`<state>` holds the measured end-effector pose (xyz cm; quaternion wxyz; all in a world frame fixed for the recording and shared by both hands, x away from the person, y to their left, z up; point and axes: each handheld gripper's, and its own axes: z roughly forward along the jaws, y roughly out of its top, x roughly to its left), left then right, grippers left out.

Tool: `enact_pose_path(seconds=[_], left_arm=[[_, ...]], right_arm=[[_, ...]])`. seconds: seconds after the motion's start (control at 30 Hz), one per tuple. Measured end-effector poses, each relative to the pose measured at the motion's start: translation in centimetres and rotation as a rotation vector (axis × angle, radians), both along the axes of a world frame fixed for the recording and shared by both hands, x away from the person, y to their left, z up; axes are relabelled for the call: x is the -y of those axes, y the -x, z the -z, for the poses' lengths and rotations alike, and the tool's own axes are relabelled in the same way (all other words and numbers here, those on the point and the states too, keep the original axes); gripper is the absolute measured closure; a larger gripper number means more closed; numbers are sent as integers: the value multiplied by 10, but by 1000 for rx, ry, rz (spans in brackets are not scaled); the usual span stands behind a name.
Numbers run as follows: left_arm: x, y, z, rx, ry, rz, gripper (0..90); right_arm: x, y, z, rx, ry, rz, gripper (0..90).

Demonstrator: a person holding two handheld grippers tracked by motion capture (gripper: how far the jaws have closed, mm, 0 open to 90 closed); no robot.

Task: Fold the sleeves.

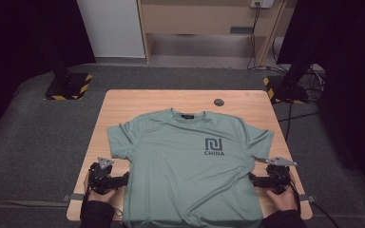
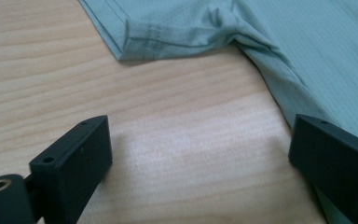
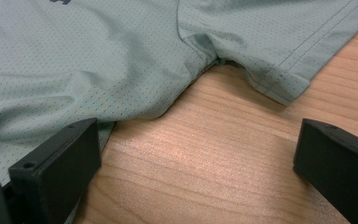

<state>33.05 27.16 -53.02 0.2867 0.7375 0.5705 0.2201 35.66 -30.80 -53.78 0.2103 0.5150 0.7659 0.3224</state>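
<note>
A sage-green T-shirt (image 1: pixel 190 161) with a dark "CHINA" logo lies flat, face up, on the wooden table (image 1: pixel 123 102), its hem hanging over the near edge. My left gripper (image 1: pixel 123 179) rests on the table beside the shirt's left side seam, below the sleeve, jaws open. In the left gripper view the left gripper (image 2: pixel 200 154) has bare wood between its jaws, its right jaw over the T-shirt (image 2: pixel 307 51) edge. My right gripper (image 1: pixel 253 178) sits open at the right side seam. In the right gripper view the right gripper (image 3: pixel 196 154) spans bare wood, its left jaw on the T-shirt (image 3: pixel 98 60).
A small dark round disc (image 1: pixel 218 102) lies on the table's far edge. Two stand bases with yellow-black tape (image 1: pixel 69 86) sit on the grey carpet at left and right (image 1: pixel 285 90). Cables (image 1: pixel 309 114) trail on the floor at right. A wooden cabinet (image 1: pixel 204 19) stands behind.
</note>
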Motion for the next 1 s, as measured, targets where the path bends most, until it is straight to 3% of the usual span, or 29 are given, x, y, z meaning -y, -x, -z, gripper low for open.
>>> enact_pose_path(seconds=[0.3, 0.43, 0.77, 1.0], left_arm=[[-6, 8, -9, 35, 55, -6, 85], [-7, 9, -14, 39, 49, -15, 85], [-8, 5, -24, 52, 85, -9, 94], [-12, -1, -30, 51, 97, -32, 103]], right_arm=[[0, 0, 0, 0, 0, 0, 7], [0, 0, 0, -1, -1, 2, 7], [0, 0, 0, 0, 0, 1, 7], [0, 0, 0, 0, 0, 0, 7]])
